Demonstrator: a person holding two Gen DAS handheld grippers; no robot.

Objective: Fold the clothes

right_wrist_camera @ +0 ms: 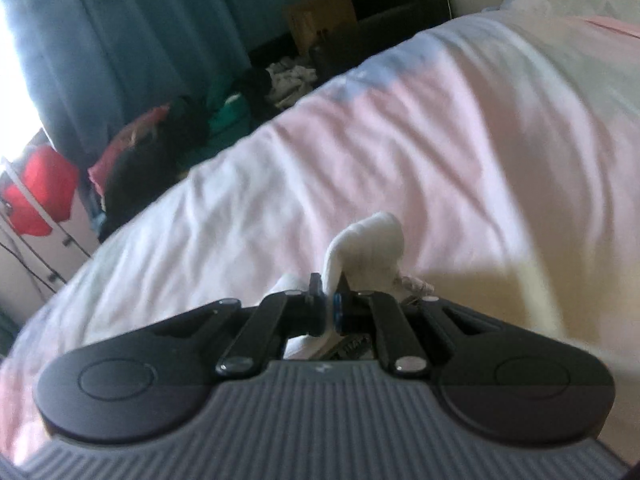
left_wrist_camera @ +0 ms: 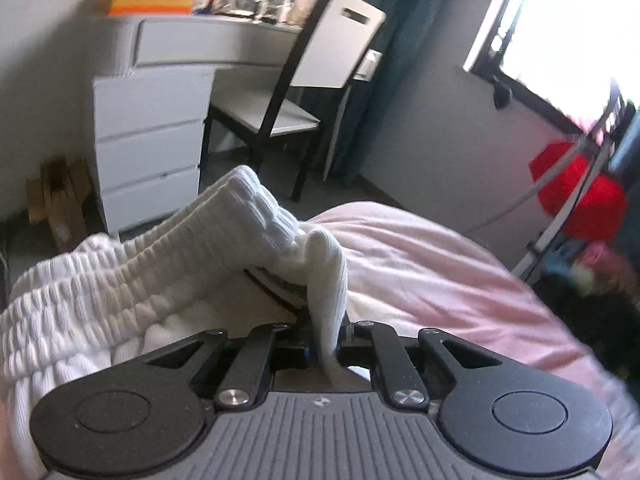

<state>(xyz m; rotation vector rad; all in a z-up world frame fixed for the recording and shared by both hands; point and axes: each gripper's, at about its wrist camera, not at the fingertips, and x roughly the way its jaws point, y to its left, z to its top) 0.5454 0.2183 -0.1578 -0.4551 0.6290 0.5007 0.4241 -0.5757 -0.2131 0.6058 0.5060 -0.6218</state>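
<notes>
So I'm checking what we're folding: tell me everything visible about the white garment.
The white garment is a thick, ribbed knit with a gathered, elastic-looking band. It is bunched and lifted above the pink bedcover, not lying flat. The left gripper pinches one fold of it; the right gripper pinches a small white tuft that looks like the same fabric. A dark printed label shows inside.

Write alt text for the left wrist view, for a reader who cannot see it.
The left gripper is pinched shut on a fold of a white ribbed garment, which bunches up to its left above a pink bedspread. Behind, blurred, stand a white drawer unit, a dark-framed chair and a bright window.
</notes>
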